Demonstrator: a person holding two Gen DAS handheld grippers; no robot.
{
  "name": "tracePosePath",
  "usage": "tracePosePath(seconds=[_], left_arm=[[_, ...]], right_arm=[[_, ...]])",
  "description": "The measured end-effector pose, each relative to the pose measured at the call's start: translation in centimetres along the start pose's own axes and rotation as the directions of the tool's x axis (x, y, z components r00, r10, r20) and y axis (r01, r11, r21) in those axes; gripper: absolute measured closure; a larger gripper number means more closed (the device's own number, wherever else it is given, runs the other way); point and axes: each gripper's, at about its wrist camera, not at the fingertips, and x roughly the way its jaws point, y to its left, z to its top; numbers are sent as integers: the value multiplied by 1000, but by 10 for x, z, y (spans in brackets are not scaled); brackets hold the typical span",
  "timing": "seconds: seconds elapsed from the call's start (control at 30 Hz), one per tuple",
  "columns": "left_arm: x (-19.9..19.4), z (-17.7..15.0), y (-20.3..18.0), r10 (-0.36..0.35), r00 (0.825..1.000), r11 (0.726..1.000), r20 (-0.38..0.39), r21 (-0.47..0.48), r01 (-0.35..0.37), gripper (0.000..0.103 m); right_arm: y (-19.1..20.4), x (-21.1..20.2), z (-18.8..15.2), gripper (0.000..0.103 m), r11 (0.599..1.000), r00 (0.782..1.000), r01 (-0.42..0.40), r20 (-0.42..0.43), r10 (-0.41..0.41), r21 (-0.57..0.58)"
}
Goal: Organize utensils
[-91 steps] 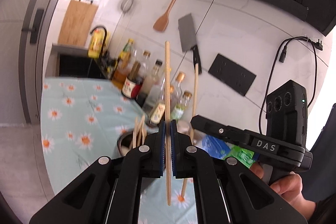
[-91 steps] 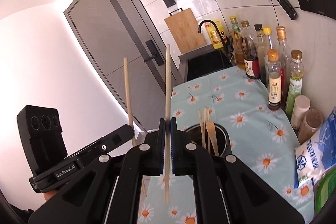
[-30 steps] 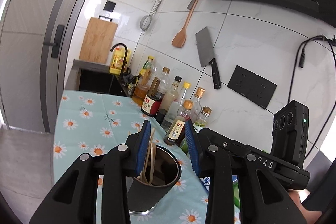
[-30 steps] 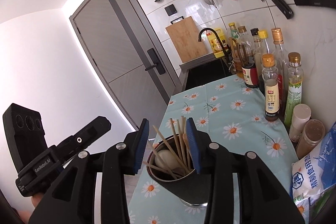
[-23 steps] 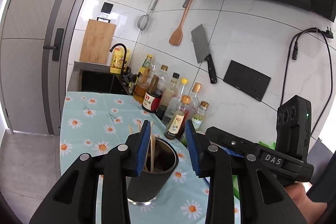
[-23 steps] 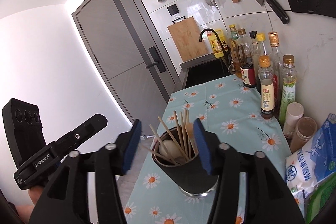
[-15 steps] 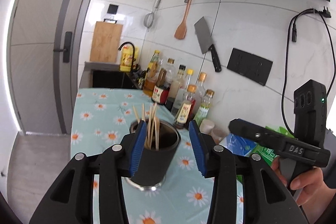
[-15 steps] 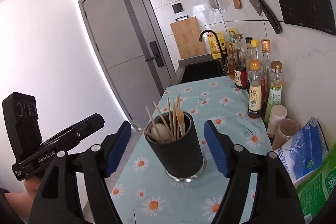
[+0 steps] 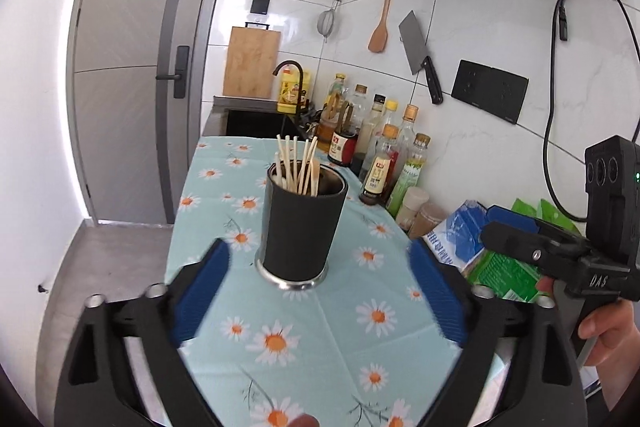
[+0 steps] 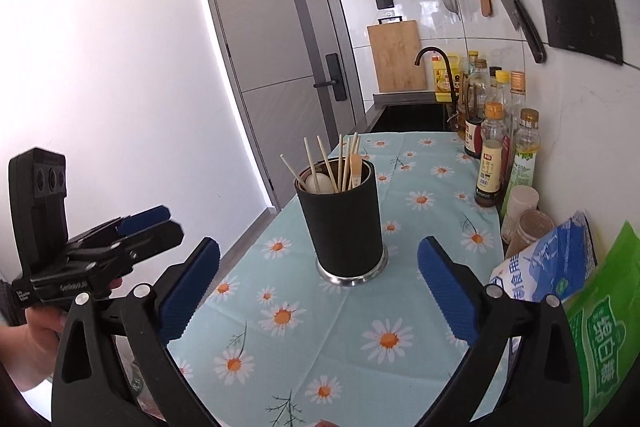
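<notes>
A black utensil cup (image 9: 301, 227) (image 10: 343, 219) stands upright on the daisy-print tablecloth (image 9: 360, 311) (image 10: 420, 227). Several wooden chopsticks (image 9: 298, 163) (image 10: 342, 161) and a pale spoon (image 10: 319, 183) stick out of it. My left gripper (image 9: 318, 291) is drawn back from the cup, its jaws opening wide with nothing between them. My right gripper (image 10: 319, 283) is likewise back from the cup, jaws opening wide and empty. Each gripper shows at the edge of the other's view, the right gripper (image 9: 516, 233) and the left gripper (image 10: 148, 221), each held by a hand.
Sauce and oil bottles (image 9: 384, 163) (image 10: 496, 131) line the tiled wall beside the cup. Blue and green food packets (image 9: 480, 247) (image 10: 560, 267) lie at the right. A cleaver (image 9: 420, 55) and wooden spatula (image 9: 380, 15) hang above. A sink (image 10: 412, 115) lies beyond the cloth.
Both grippers let go of their chopsticks into the cup, then pulled back from it while their jaws spread from narrow to wide. The cup now stands farther ahead in both views.
</notes>
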Motion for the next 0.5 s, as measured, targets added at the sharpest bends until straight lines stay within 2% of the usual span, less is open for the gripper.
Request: tracePosePath(seconds=[0.2, 0.5], left_arm=[[-25, -18, 2, 23, 999, 999, -24, -26, -24, 7], [-57, -53, 6, 18, 997, 1000, -77, 4, -18, 7]], right_arm=[[11, -19, -19, 5, 1000, 1000, 26, -5, -26, 7], [37, -43, -55, 5, 997, 997, 79, -25, -78, 22]])
